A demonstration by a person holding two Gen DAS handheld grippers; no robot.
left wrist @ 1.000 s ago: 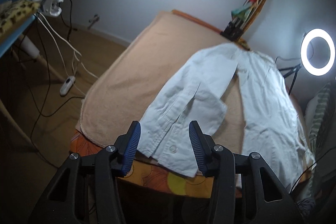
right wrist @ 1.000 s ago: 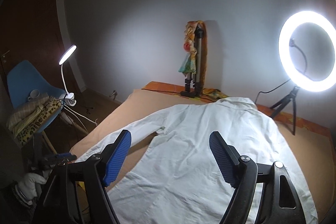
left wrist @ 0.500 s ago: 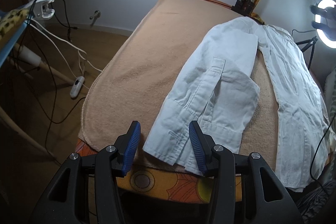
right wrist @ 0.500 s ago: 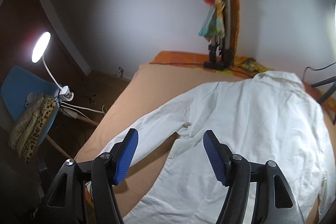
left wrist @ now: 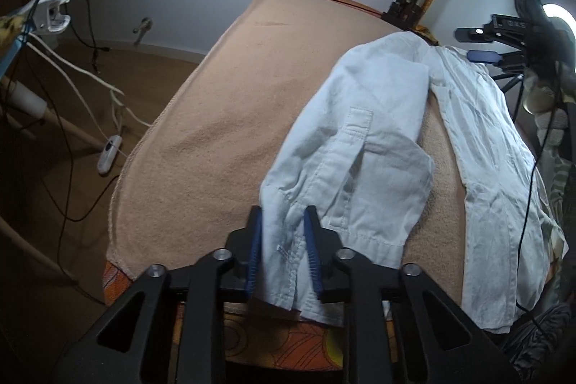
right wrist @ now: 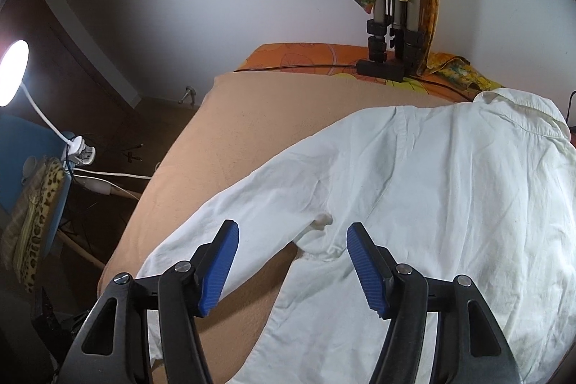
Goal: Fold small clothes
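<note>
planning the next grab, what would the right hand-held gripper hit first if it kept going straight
Probably the white shirt, around the underarm where the sleeve meets the body, which sits between its open fingers; depth is unclear.

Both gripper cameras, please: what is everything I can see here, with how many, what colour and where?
shirt: one, white, spread on the blanket, cuff at the near edge
blanket: one, tan, covering the table
tablecloth: one, orange patterned, showing at the table's ends
tripod: one, black and grey, far end of the table, coloured cloth draped on it
desk lamp: one, white, lit, clipped to the chair
chair: one, blue, at the left, leopard-print cloth on it
ring light: one, lit, far right
cables: several, white and black, on the floor
left gripper: blue-padded jaws closing, cuff between them
right gripper: jaws open above the shirt's armpit
</note>
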